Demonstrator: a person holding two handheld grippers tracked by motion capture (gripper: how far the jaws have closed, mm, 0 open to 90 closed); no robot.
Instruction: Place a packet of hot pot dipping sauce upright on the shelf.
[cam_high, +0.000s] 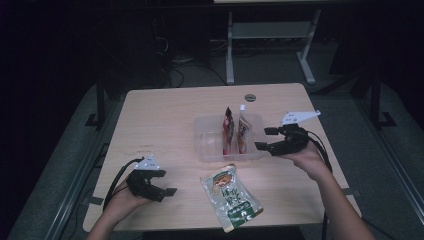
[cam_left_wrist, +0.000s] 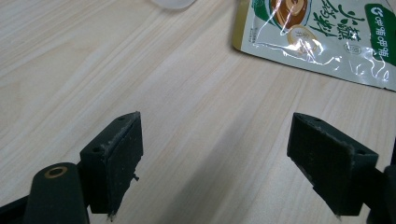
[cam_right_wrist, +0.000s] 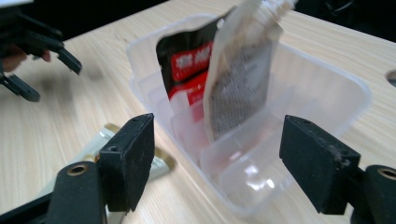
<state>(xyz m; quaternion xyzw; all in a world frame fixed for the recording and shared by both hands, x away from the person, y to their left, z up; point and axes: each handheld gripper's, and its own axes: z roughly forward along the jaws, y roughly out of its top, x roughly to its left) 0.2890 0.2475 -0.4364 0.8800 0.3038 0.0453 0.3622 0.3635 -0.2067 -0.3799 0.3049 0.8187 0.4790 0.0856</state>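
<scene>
Wooden table (cam_high: 150, 120): green pouch (cam_high: 231, 199) lies flat near front edge, long axis running front to back, between both claws. Left gripper (cam_high: 167, 182) nearer, spread, empty. Right gripper (cam_high: 265, 139) spread beside clear bin (cam_high: 205, 145).

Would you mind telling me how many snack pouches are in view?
3: a red-and-black foil pouch and a grey-brown pouch stand upright in the clear plastic tray; a green-and-white pouch lies flat on the wooden table nearer the person.
</scene>
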